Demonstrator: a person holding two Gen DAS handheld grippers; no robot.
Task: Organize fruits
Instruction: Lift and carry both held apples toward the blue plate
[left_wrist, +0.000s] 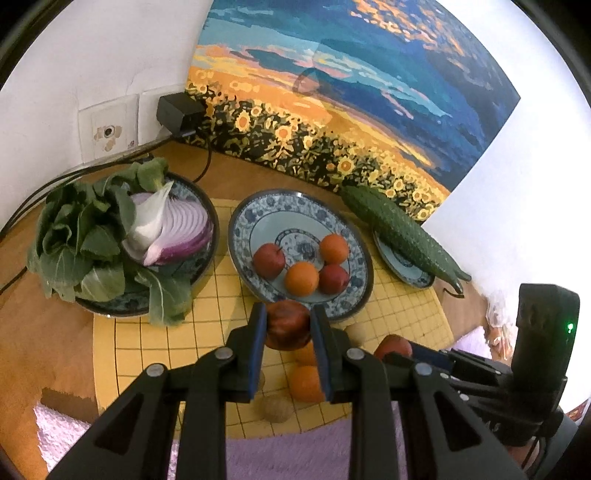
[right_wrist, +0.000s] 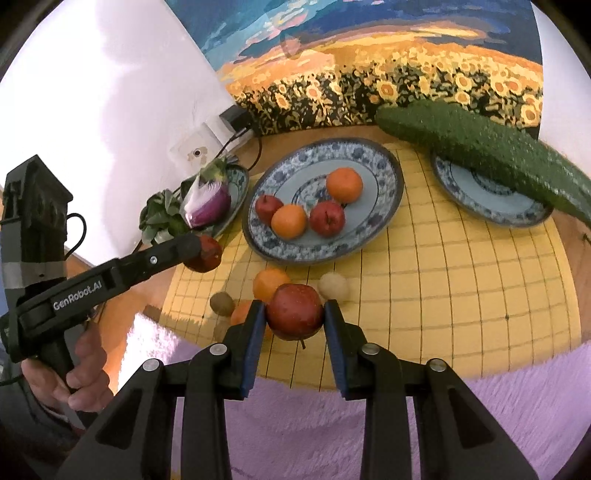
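Both grippers carry fruit toward the middle plate (left_wrist: 354, 236), which already holds two red apples and two oranges. The left gripper (left_wrist: 288, 325) has its fingers clamped on a dark red apple (left_wrist: 287, 328), raised just short of the plate's near rim. The right gripper (right_wrist: 294, 314) has its fingers closed against the sides of another red apple (right_wrist: 294, 312), stem hanging down, low over the yellow mat (right_wrist: 443, 295) and nearer than the plate; whether it is clear of the mat I cannot tell.

Loose fruit lies on the mat under and beside them: two oranges, the farther one (right_wrist: 269, 282) in plain sight, a kiwi (right_wrist: 221, 303) and a pale round fruit (right_wrist: 333, 287). On the left a plate carries greens (left_wrist: 74, 243) and half an onion (left_wrist: 173, 229); on the far right a cucumber (right_wrist: 480, 147) lies across a small plate (right_wrist: 480, 199).

The step in hand looks like placing both apples. To do it well, bring the left apple over the rim and down into the bare patch at the left of the plate, releasing only when it touches, since round fruit rolls. Send the grippers in one at a time so that they do not meet over the plate, and put the right apple toward the bare right side. Avoid nudging the fruit already there.
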